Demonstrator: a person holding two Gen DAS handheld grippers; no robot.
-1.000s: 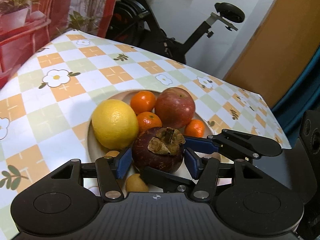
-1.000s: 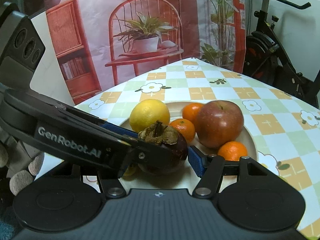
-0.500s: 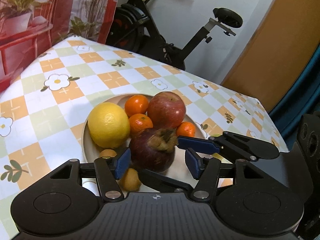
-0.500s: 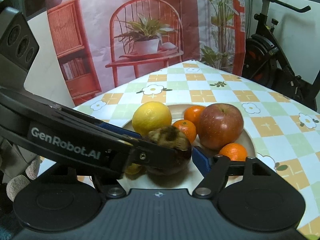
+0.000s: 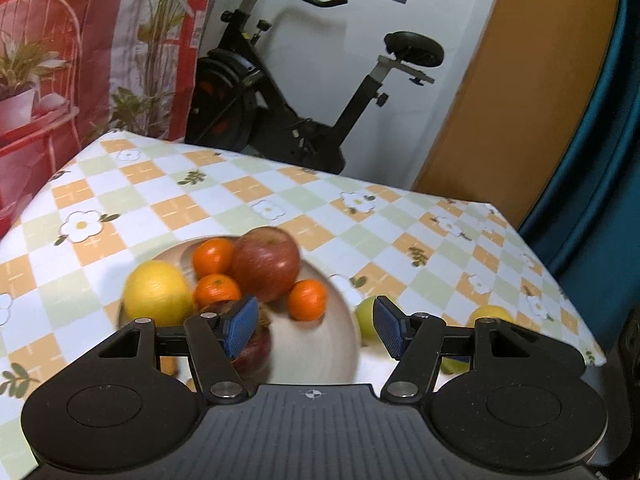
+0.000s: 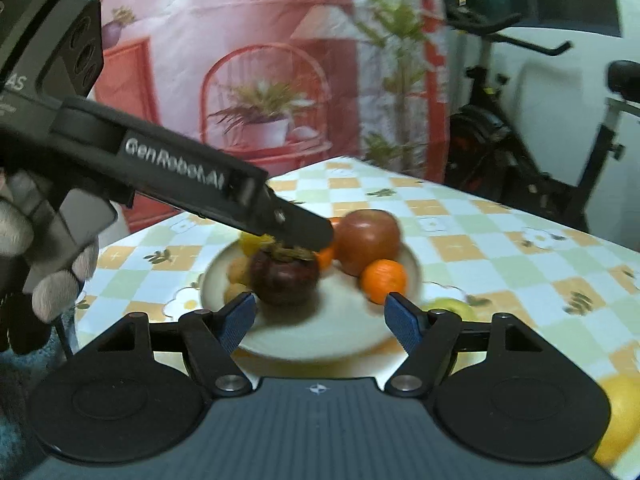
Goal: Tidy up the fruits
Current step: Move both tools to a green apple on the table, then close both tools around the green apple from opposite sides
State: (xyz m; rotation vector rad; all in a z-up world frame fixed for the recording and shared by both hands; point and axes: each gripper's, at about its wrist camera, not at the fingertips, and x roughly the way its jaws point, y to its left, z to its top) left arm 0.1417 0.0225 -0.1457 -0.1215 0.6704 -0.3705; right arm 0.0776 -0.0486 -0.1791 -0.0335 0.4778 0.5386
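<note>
A beige plate on the checked tablecloth holds a red apple, a yellow lemon, three small oranges and a dark mangosteen, which peeks out behind my left finger. My left gripper is open and empty, raised above the plate's near side. My right gripper is open and empty in front of the plate. The left gripper's arm crosses above the mangosteen in the right wrist view.
A green fruit lies on the cloth right of the plate. A yellow fruit lies further right near the table edge. An exercise bike stands behind the table. A gloved hand holds the left gripper.
My left gripper has let go of the mangosteen, opened wide and lifted back. The mangosteen now rests on the plate. My right gripper has also pulled back from the plate.
</note>
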